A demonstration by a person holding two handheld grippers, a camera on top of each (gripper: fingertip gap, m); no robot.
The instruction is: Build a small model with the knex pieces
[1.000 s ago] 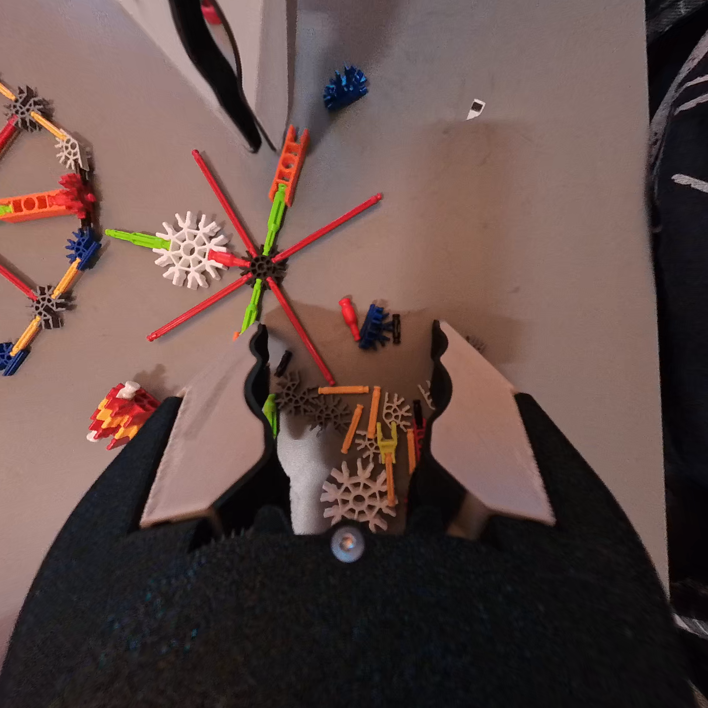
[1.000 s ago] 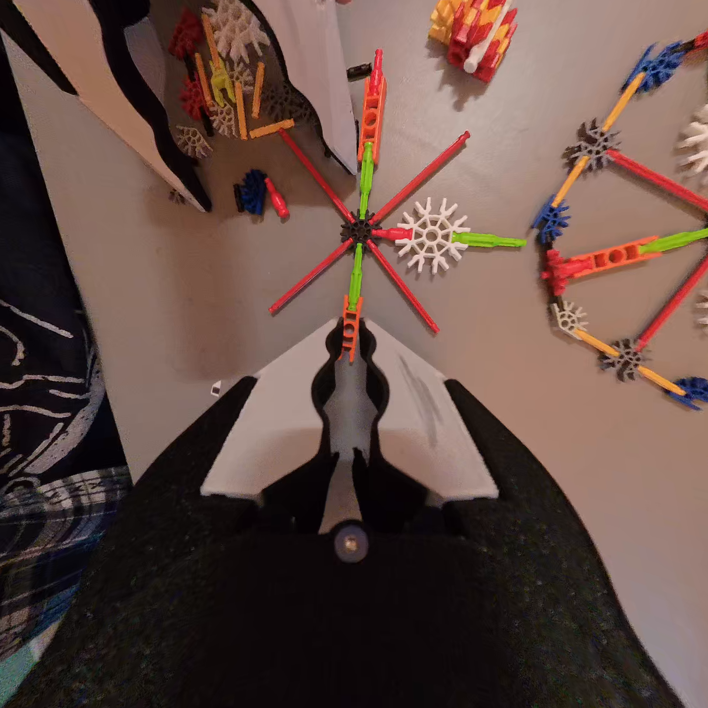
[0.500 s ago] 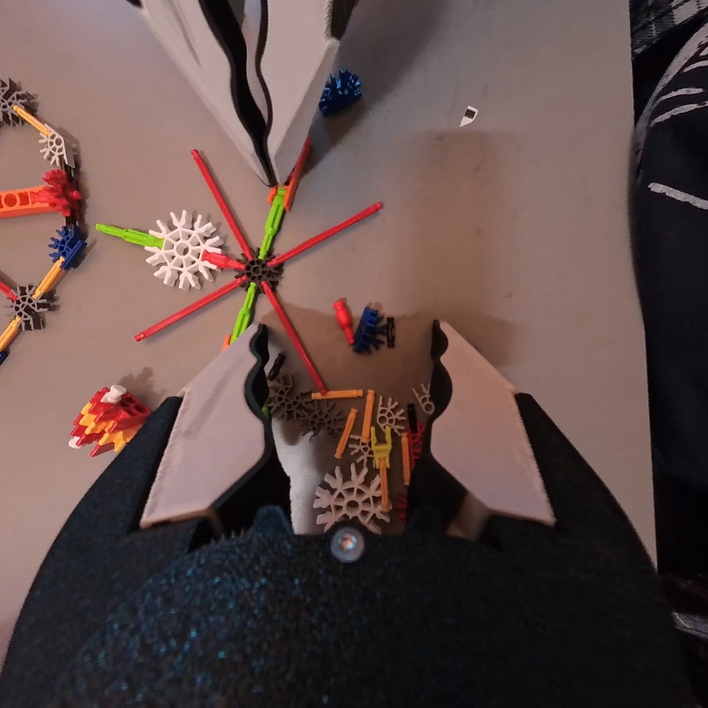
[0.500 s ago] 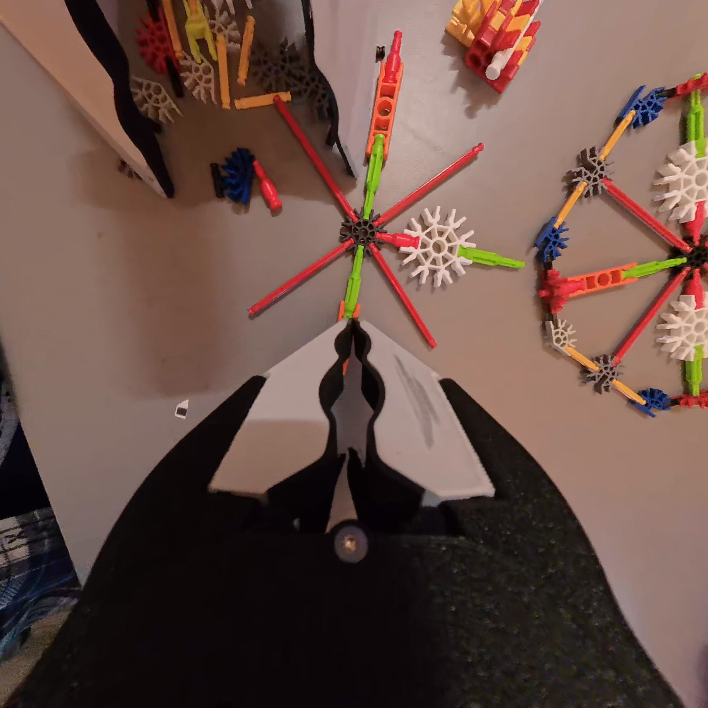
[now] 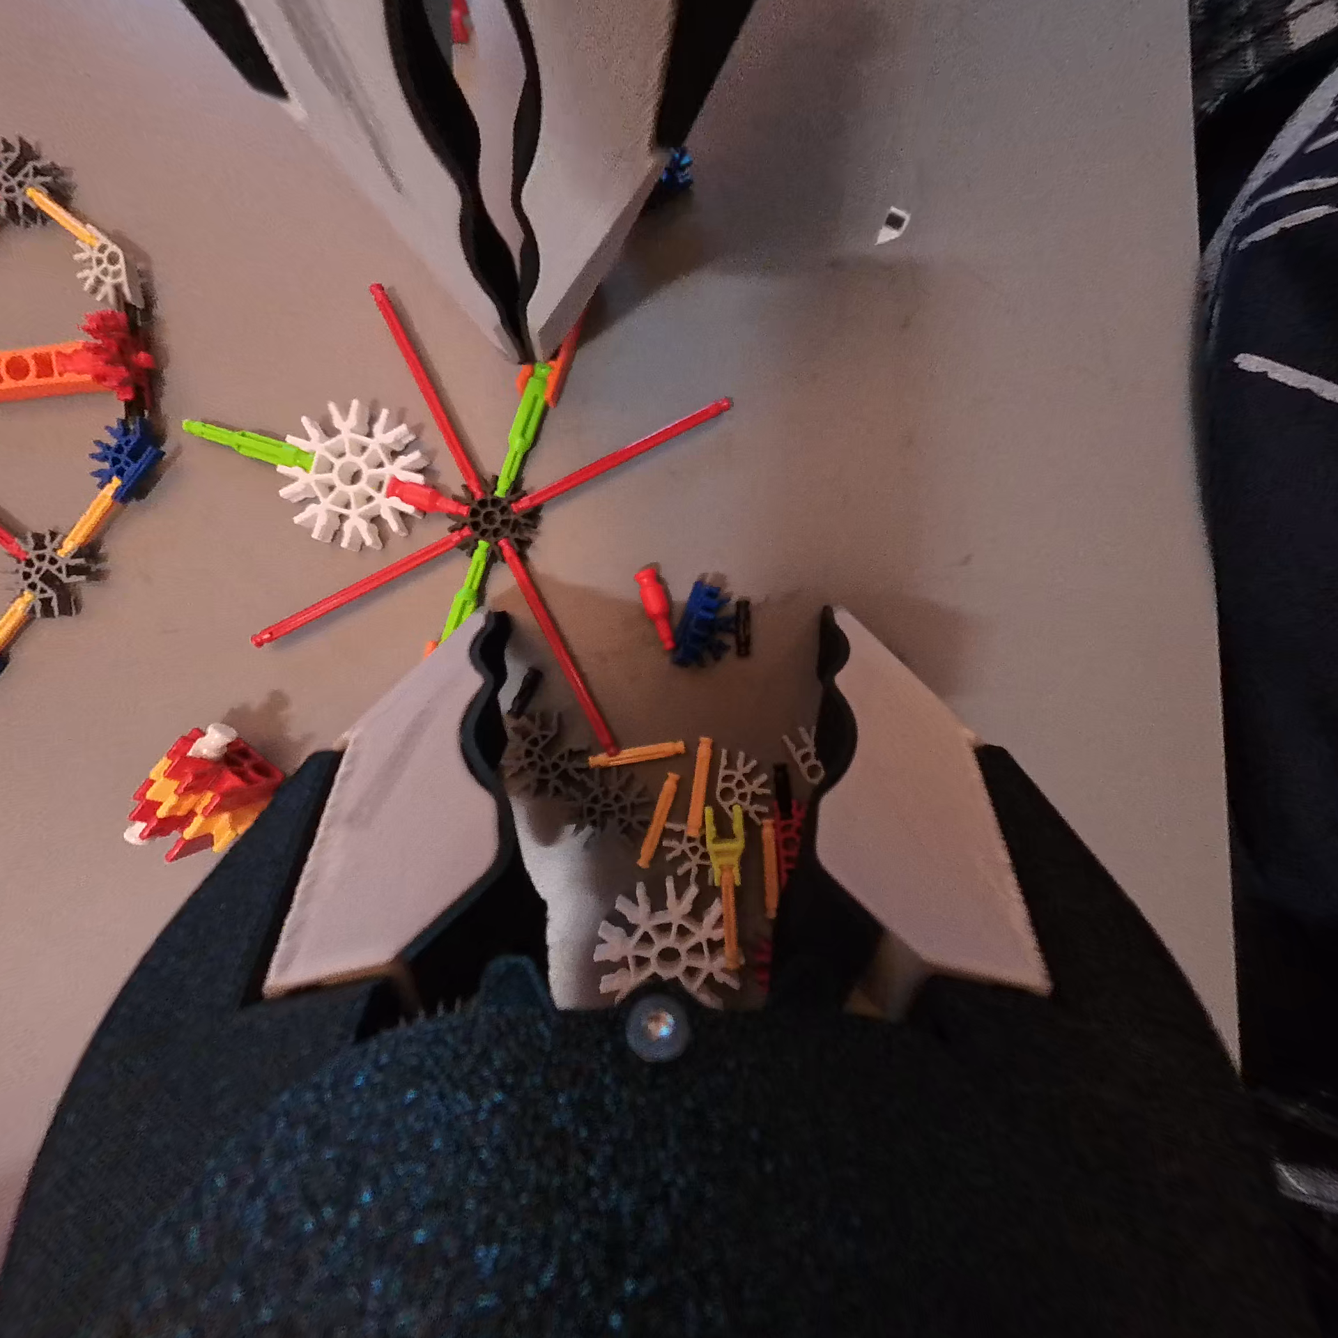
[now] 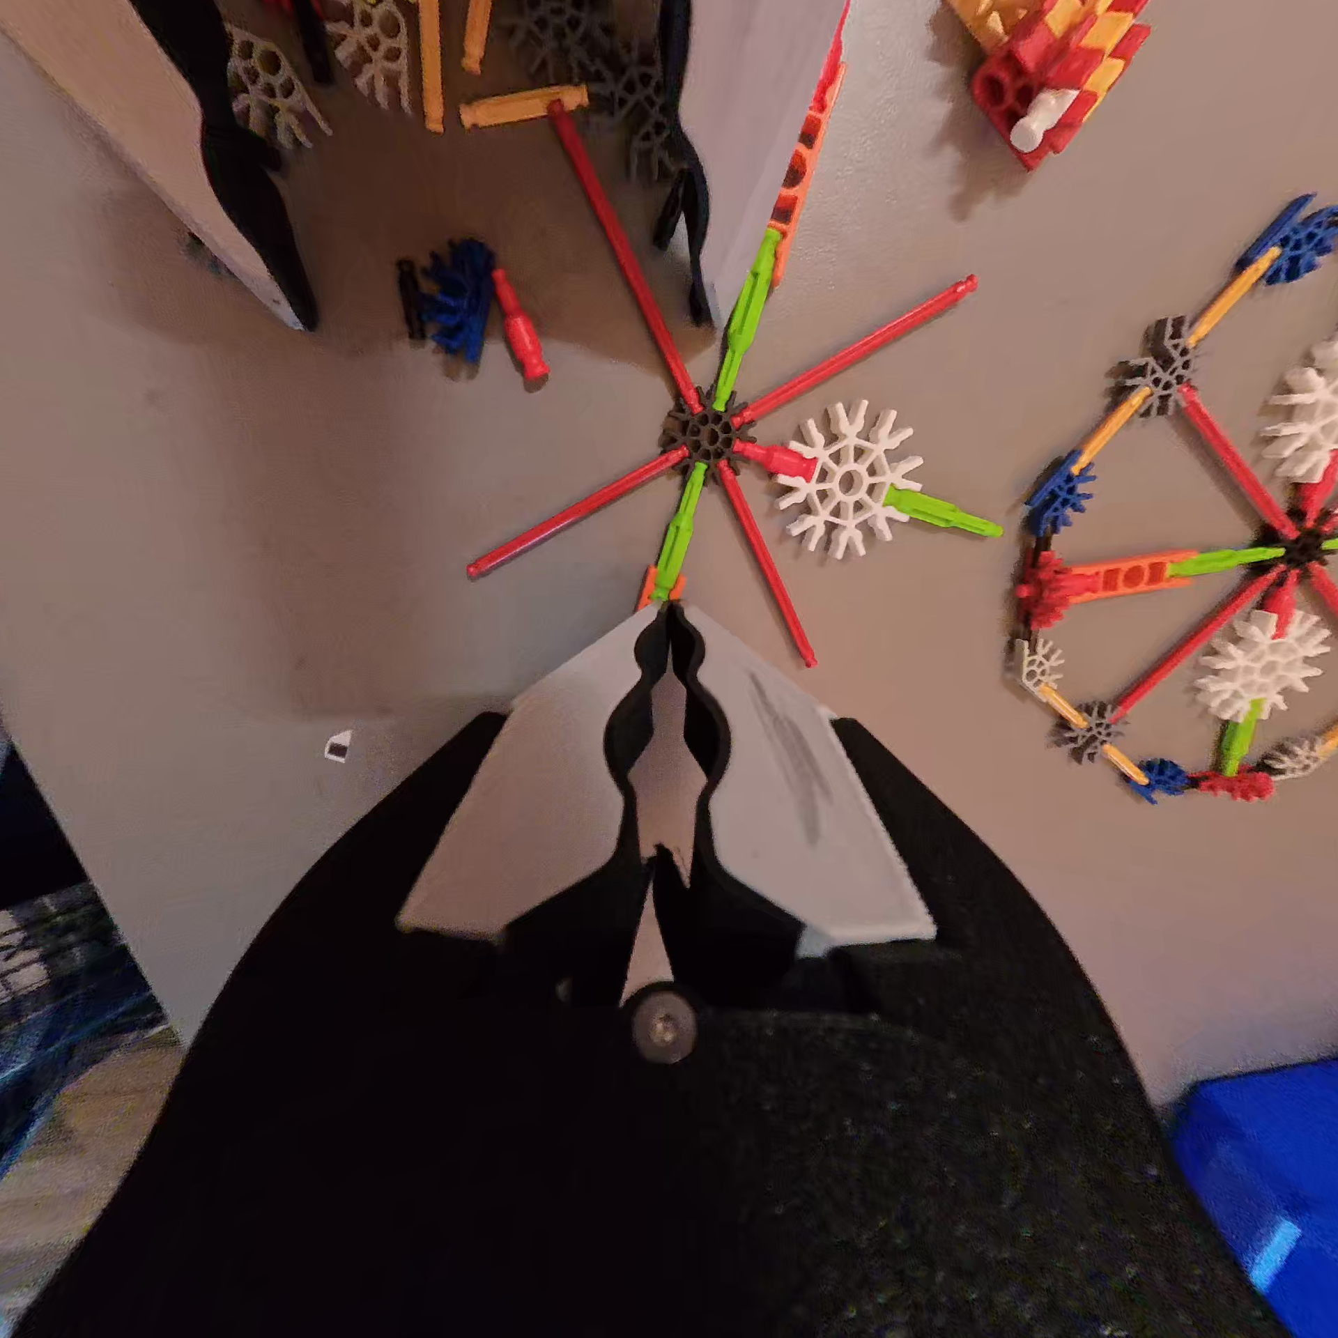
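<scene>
A star of red and green rods around a black hub (image 5: 499, 514) lies flat on the grey table (image 5: 905, 434), with a white snowflake connector (image 5: 351, 474) on one arm. My right gripper (image 6: 670, 615) is shut on the orange connector (image 6: 648, 583) at the end of a green rod (image 6: 677, 536). It also shows in the left wrist view (image 5: 525, 351). My left gripper (image 5: 659, 626) is open and empty, over a pile of loose orange rods and grey connectors (image 5: 673, 804). Its left finger (image 5: 405, 782) covers the star's other orange connector (image 6: 800, 166).
A finished wheel of rods and connectors (image 6: 1231, 579) lies beyond the star. A red and yellow stack of pieces (image 5: 203, 796) sits beside my left gripper. A blue connector with a short red rod (image 5: 699, 623) lies near the pile. The table edge (image 5: 1195, 651) meets dark cloth. My hands' fingertips stand some 8 centimeters from each other.
My right gripper has closed on the orange connector and come in closer to the star. My left gripper has stayed open over the pile, shifting only slightly.
</scene>
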